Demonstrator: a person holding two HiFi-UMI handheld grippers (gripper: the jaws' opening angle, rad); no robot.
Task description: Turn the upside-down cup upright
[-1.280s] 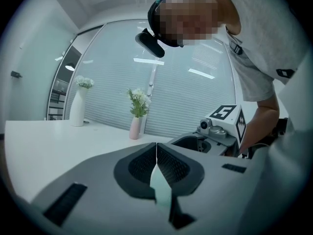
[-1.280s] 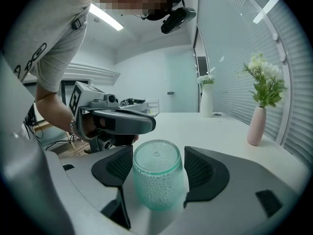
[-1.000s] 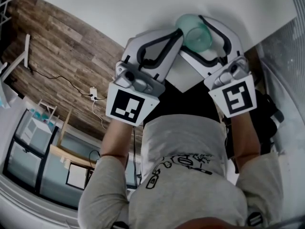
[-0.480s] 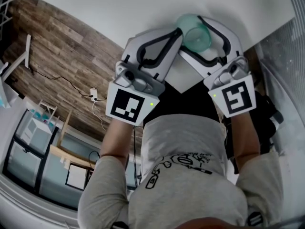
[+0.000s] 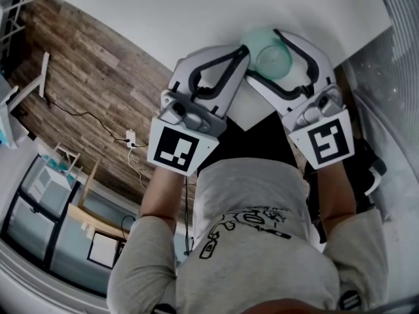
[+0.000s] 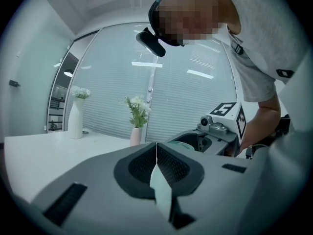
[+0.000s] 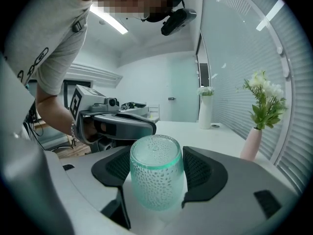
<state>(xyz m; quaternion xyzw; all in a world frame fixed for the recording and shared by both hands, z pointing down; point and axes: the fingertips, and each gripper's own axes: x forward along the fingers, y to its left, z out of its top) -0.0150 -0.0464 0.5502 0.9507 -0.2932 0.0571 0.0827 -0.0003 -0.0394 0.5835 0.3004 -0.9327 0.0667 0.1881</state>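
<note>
A teal dimpled glass cup [image 7: 156, 173] stands base-up between the jaws of my right gripper [image 7: 155, 180], whose dark pads [image 7: 203, 170] press on both its sides. In the head view the cup [image 5: 272, 56] shows near the white table's front edge, held by the right gripper [image 5: 263, 52]. My left gripper [image 6: 156, 153] is shut with nothing in it. Its tips [image 5: 243, 50] lie just left of the cup. The left gripper view shows a bit of the cup's teal rim [image 6: 183, 140] inside the right gripper [image 6: 215, 131].
A white table [image 5: 196, 12] stretches ahead. A white vase [image 6: 75, 119] and a pink vase with flowers [image 6: 135, 131] stand at its far side, against a glass wall with blinds. A wooden floor [image 5: 78, 77] lies left of the table. The person's torso fills the lower head view.
Both grippers have come up slightly toward the head camera, and the cup stays between the right jaws. Neither pair of jaws has changed its opening.
</note>
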